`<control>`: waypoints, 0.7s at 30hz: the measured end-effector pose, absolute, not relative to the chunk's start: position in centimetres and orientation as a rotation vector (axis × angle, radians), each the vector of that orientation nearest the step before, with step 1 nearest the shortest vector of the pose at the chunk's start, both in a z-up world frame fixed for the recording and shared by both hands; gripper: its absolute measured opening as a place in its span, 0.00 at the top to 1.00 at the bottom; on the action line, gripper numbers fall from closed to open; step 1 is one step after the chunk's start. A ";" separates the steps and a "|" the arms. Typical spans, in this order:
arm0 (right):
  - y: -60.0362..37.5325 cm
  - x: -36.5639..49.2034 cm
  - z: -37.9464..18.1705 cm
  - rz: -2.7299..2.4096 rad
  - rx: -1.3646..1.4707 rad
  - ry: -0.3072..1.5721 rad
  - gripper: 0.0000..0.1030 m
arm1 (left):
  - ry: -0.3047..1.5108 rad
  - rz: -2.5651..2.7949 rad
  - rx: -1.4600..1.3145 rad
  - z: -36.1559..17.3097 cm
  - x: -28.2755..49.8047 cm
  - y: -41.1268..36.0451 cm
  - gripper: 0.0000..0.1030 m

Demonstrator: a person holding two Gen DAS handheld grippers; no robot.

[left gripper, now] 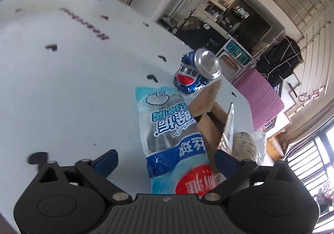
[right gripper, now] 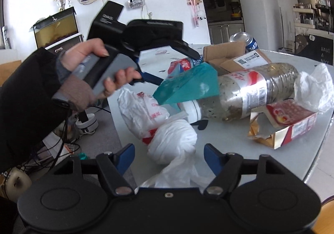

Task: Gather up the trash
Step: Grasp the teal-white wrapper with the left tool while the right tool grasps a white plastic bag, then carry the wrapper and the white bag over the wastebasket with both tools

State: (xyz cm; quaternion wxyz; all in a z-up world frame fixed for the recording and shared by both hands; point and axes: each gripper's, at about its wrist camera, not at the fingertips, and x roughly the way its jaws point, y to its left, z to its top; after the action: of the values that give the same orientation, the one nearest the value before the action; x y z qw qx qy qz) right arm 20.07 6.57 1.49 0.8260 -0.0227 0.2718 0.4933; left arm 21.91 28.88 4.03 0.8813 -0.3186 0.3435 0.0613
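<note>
Two grippers over a white table (left gripper: 62, 88) strewn with trash. Left gripper (left gripper: 167, 156): jaws spread wide, pads touching nothing; a blue-and-white plastic wrapper (left gripper: 167, 129) lies flat on the table between and ahead of its fingers. Beyond the wrapper, a dented blue soda can (left gripper: 196, 71) on its side, silver end toward the camera, just beside an open cardboard box (left gripper: 210, 113). Right gripper (right gripper: 167, 156): jaws partly spread, a knotted white plastic bag (right gripper: 171, 142) lying between the blue fingers (right gripper: 125, 156); neither pad visibly presses it, so not pinched. Past the bag, a large plastic bottle (right gripper: 250, 92) with murky contents lies on its side, white cap toward the camera, a teal scrap (right gripper: 187, 86) over its neck. A torn red-and-gold carton (right gripper: 288, 125) sits near the bottle's base, crumpled white tissue (right gripper: 313, 86) behind it. Right view also shows a hand (right gripper: 87, 63) holding the left gripper's handle above the table's left edge.
</note>
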 end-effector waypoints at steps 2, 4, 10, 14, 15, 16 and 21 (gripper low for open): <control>6.7 20.4 1.4 1.056 -0.027 0.578 0.32 | 0.728 0.123 -0.681 3.4 22.5 28.9 0.26; 7.0 20.5 1.4 1.061 -0.016 0.575 0.37 | 0.738 0.130 -0.684 2.9 22.8 28.8 0.39; 7.3 20.3 1.1 1.053 -0.013 0.572 0.44 | 0.722 0.151 -0.691 2.0 21.7 29.5 0.77; 7.2 19.9 1.2 1.028 -0.021 0.562 0.46 | 0.674 0.186 -0.663 2.2 19.8 30.0 0.87; 7.2 19.8 1.3 1.021 -0.023 0.558 0.46 | 0.661 0.198 -0.657 2.4 19.3 30.2 0.87; 7.2 19.7 1.4 1.013 -0.023 0.552 0.47 | 0.645 0.213 -0.645 2.6 18.7 30.4 0.87; 6.5 18.9 3.0 0.997 0.006 0.511 0.47 | 0.570 0.274 -0.530 4.5 15.3 30.4 0.88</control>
State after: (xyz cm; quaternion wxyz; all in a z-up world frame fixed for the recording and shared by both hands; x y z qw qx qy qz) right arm 18.94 6.54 3.00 0.8473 0.0030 0.2423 0.4727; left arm 15.31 30.45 4.48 0.9161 -0.2577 0.2770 0.1330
